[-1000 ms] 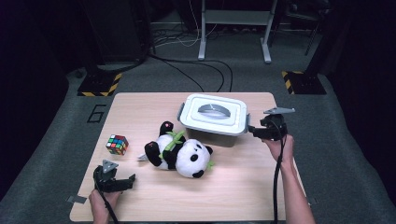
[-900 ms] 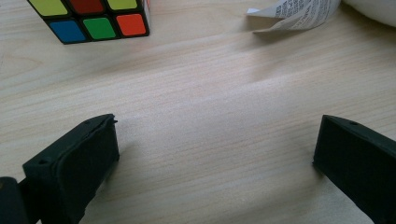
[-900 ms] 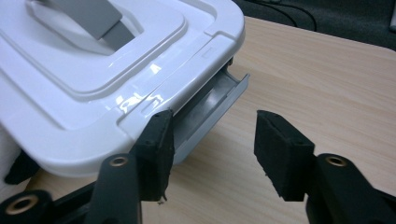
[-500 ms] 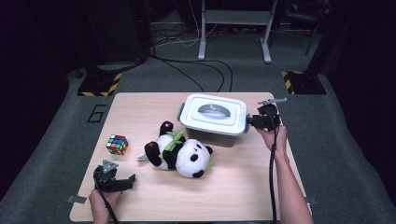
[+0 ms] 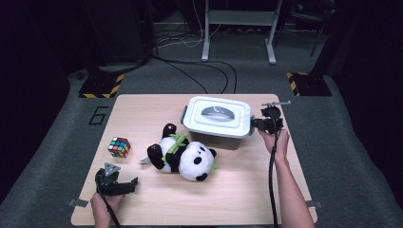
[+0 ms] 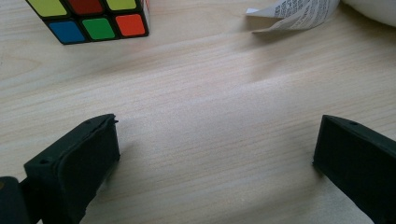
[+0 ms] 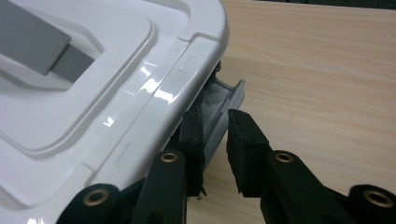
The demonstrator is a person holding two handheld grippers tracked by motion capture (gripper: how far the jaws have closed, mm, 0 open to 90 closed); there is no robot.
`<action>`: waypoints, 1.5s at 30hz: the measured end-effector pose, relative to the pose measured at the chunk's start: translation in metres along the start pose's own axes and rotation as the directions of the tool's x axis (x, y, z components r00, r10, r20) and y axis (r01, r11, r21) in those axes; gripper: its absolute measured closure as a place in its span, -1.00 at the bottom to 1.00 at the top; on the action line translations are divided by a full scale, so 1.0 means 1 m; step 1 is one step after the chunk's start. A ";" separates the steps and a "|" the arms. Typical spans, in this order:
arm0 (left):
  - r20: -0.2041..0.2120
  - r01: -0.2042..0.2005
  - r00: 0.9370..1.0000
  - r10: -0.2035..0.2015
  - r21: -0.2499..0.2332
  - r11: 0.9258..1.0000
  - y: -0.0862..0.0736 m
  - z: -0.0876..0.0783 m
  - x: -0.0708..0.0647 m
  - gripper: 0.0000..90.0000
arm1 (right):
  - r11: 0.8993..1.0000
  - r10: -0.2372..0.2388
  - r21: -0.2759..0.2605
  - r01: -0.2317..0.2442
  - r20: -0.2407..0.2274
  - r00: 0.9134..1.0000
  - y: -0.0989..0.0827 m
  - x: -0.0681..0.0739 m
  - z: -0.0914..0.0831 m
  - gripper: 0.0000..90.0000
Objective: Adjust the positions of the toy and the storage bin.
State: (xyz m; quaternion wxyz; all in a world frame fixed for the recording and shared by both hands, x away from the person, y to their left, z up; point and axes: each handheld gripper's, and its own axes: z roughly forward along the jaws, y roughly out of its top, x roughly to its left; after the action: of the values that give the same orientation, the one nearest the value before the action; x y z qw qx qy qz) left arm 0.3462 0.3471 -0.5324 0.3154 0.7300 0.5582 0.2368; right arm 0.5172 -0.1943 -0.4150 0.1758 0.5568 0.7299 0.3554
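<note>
2 black rubbery pads (image 7: 243, 140) pinch the glossy white box's (image 7: 116, 93) grey latch (image 7: 224, 105).

Glossy plastic box lid (image 7: 116, 93), matt wooden table (image 7: 327, 70)

On the desk (image 5: 237, 199): one white box (image 5: 216, 121), one panda (image 5: 183, 154), one cube (image 5: 119, 147), and two grippers, left (image 5: 124, 185) and right (image 5: 254, 123).

White box (image 5: 216, 124) with a grey handle (image 5: 216, 113) and grey latch (image 7: 223, 108). Next to the box there's a black-and-white panda plush (image 5: 183, 156) with green bits, plus a multicolour cube (image 5: 119, 147), all on the light wood-grain desk (image 5: 237, 190).
</note>
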 end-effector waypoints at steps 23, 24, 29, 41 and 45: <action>0.002 -0.003 1.000 0.003 0.001 1.000 0.000 0.000 0.000 -1.00 | 0.993 0.113 -0.045 -0.109 0.112 0.987 -0.014 -0.015 -0.017 0.83; 0.002 -0.003 1.000 0.003 0.001 1.000 0.000 0.000 0.000 -1.00 | 0.992 0.122 -0.052 -0.117 0.118 0.986 -0.016 -0.018 -0.020 0.83; 0.002 -0.003 1.000 0.003 0.001 1.000 0.000 0.000 0.000 -1.00 | 0.990 0.136 -0.060 -0.130 0.128 0.982 -0.022 -0.026 -0.028 0.83; 0.004 -0.003 1.000 0.003 0.001 1.000 0.000 0.000 0.000 -1.00 | 0.995 0.083 -0.072 -0.075 0.102 0.991 -0.027 -0.046 -0.056 0.18; 0.003 -0.003 1.000 0.003 0.001 1.000 0.000 0.000 0.000 -1.00 | 0.997 0.022 -0.074 -0.016 0.084 0.996 -0.017 -0.042 -0.071 -0.37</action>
State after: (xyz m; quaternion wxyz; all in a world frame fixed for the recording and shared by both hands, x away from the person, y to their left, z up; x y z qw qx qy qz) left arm 0.3462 0.3470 -0.5323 0.3156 0.7314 0.5566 0.2360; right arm 0.4726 -0.2589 -0.3839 0.2236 0.5713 0.7030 0.3597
